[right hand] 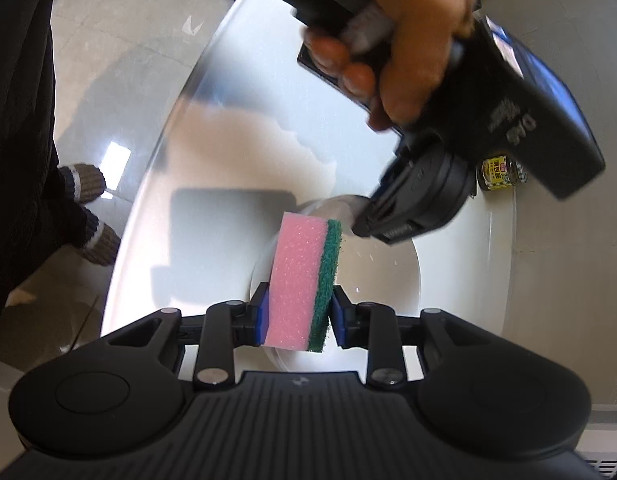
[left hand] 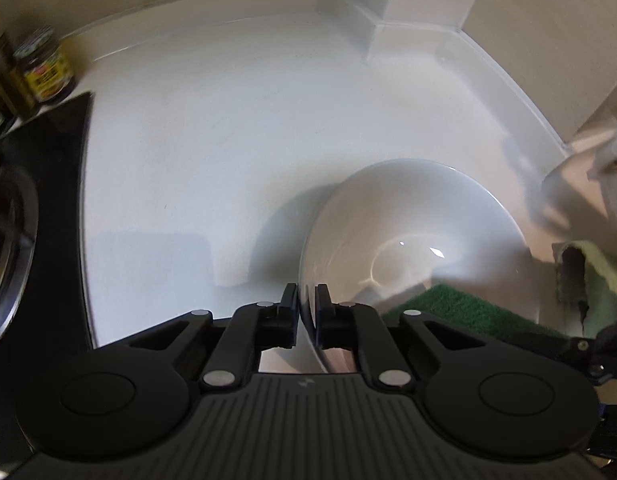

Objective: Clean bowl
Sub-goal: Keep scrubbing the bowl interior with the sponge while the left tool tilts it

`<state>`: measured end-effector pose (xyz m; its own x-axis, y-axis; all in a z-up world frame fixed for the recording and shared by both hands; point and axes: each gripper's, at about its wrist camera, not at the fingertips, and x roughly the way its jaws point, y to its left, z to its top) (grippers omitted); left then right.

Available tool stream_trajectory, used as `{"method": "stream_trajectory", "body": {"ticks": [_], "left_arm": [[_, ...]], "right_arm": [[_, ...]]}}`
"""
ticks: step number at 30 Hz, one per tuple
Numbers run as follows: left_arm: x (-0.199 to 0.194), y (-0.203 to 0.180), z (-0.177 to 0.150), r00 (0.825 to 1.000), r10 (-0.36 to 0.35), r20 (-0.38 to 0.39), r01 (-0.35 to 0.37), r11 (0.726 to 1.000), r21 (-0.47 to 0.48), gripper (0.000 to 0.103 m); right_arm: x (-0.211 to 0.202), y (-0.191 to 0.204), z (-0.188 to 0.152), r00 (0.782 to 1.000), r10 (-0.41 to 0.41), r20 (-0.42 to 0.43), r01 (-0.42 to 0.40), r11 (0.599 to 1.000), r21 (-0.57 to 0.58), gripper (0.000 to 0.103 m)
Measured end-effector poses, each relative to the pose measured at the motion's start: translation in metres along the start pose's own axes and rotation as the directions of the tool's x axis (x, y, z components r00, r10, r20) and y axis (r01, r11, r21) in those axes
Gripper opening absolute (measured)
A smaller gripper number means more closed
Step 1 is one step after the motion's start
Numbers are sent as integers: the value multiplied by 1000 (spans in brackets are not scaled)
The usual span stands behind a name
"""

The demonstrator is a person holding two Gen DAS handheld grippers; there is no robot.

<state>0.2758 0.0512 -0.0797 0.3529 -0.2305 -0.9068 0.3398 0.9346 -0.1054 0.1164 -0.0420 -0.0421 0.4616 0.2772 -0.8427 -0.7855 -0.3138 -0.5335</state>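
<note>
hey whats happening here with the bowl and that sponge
A person is cleaning a white bowl on a white countertop, with a handheld claw in each hand. The left claw is shut on the bowl's rim, steadying it. The right claw is shut on a pink sponge with a green scrub side, held over the bowl's inside. Whether the sponge touches the bowl right now is unclear. A jar stands further back on the counter.

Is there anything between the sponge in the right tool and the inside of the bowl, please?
Nothing visible does. The right tool holds the sponge directly over the bowl, its scouring side facing the open basin. The left tool is clamped on the bowl's rim, off to the side.
</note>
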Motion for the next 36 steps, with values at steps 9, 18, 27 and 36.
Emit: {"method": "stream_trajectory", "body": {"ticks": [9, 18, 27, 36], "left_arm": [[-6, -2, -8, 1000, 15, -1, -15, 999, -42, 9], [-7, -4, -23, 999, 46, 15, -45, 996, -73, 9], [8, -2, 8, 1000, 18, 1, -18, 1000, 4, 9], [-18, 3, -29, 999, 26, 34, -21, 993, -119, 18]], "right_arm": [[7, 1, -4, 999, -14, -41, 13, 1000, -26, 27], [9, 2, 0, 998, -16, -55, 15, 1000, -19, 27], [8, 2, 11, 999, -13, -43, 13, 1000, -2, 27], [13, 2, 10, 998, -7, -55, 6, 1000, -12, 27]]}}
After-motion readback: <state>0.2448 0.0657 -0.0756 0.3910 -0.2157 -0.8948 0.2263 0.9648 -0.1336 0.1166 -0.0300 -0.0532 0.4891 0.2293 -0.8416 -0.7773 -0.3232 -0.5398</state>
